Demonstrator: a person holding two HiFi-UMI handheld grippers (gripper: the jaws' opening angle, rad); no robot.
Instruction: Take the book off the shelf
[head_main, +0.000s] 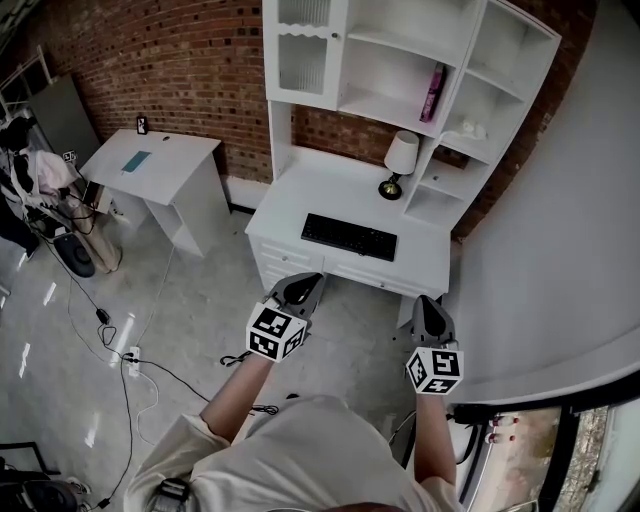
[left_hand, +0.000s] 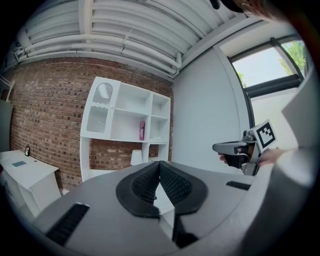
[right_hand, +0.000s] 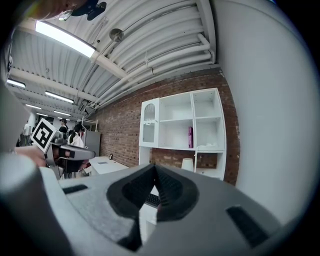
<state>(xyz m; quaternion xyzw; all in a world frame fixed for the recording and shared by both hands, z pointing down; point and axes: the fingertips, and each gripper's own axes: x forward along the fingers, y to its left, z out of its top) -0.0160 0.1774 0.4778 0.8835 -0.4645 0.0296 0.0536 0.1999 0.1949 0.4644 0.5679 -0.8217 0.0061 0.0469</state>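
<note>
Left claw (left_hand: 159, 164) had its jaws pressed together with nothing between them. Right claw (right_hand: 153, 169) was the same, closed and empty. They were held side by side, apart from each other, over the floor. Both pointed towards the counter (head_main: 320, 190) and stopped short of its front edge.

Behind everything ran a brick wall (head_main: 170, 60). A white shelf unit (head_main: 395, 42) stood against it on the back of the counter, with a glazed door at its left and open compartments in the middle and at the right. A black keyboard (head_main: 349, 237) lay near the counter's front edge. A small lamp (head_main: 401, 160) with a white shade stood further back, under the shelves.

The pink book (head_main: 435, 92) stood upright on the middle shelf, at the right end of its compartment against the divider. It was well apart from both claws.
</note>
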